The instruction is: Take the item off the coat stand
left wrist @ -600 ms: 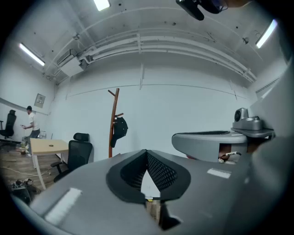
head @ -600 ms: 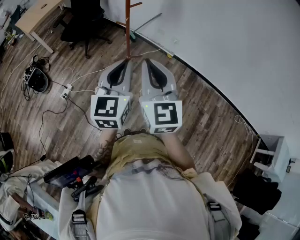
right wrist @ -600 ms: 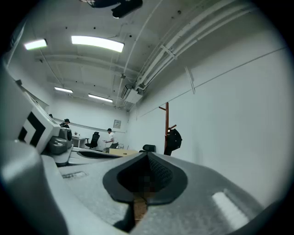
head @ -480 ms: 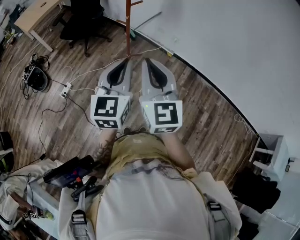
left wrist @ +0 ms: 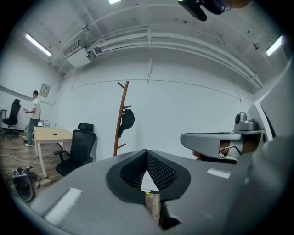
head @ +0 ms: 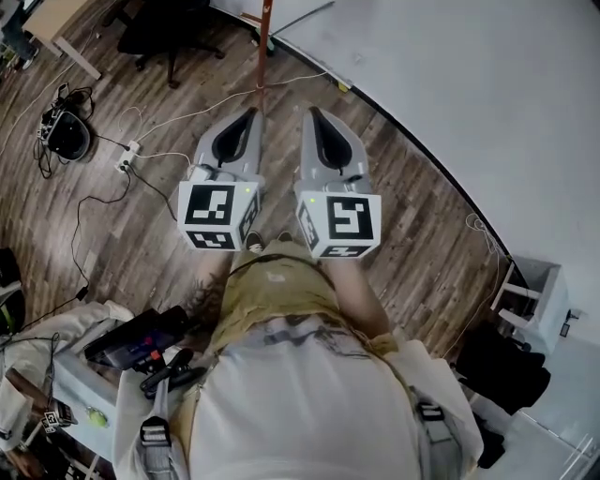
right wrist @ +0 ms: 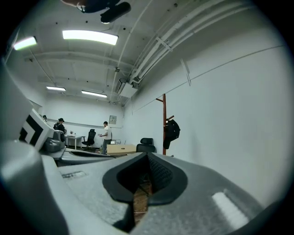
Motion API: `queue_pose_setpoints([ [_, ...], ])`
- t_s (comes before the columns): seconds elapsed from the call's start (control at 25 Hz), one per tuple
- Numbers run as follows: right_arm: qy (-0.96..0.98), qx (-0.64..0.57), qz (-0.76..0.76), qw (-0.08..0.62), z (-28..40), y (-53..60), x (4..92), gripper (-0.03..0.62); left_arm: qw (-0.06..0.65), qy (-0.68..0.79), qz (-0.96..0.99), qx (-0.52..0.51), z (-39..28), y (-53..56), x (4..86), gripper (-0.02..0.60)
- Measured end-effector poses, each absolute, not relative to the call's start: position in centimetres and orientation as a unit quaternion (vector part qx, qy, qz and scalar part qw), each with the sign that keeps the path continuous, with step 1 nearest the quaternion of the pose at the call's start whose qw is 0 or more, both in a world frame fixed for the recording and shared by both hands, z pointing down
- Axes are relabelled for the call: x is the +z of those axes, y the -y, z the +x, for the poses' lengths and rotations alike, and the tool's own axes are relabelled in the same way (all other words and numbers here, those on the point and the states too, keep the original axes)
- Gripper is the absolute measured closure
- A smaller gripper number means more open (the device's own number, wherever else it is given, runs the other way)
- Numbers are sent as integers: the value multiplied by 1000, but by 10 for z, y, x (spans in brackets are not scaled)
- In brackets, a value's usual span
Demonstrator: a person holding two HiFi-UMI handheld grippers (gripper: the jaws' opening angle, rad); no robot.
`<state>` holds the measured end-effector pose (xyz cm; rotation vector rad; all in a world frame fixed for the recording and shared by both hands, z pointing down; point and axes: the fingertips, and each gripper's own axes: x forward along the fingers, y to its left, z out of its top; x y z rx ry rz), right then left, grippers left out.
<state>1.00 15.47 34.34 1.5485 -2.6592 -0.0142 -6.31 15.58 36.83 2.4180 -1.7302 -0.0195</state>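
A brown wooden coat stand [left wrist: 120,120] rises in front of the white wall, some way ahead of me. A black cap [left wrist: 127,121] hangs on one of its pegs. The same stand [right wrist: 164,120] and cap [right wrist: 172,130] show in the right gripper view. In the head view only the stand's pole [head: 263,42] shows, at the top edge. My left gripper [head: 250,113] and right gripper [head: 308,113] are held side by side, pointing toward the stand and well short of it. Both are shut with nothing between the jaws.
A black office chair [head: 164,28] and a wooden desk [head: 52,19] stand left of the stand. Cables, a power strip [head: 128,161] and a dark helmet-like object [head: 64,137] lie on the wood floor. A white shelf [head: 532,298] is at right. Two people [right wrist: 106,134] stand far off.
Both grippers have drawn slightly apart, the right one shifting to the right. The floor and stand have slid up in the head view.
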Motion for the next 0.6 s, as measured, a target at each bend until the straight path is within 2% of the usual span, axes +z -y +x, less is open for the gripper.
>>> queue_pose_setpoints([
  [0.28,842,29,539,17,48,-135,367,594,112,603,790,-6,-75,-151,402,581],
  [0.6,848,31,528,-1,21,-61,361,594,114,647,753,-6,-135,-91,401,581],
])
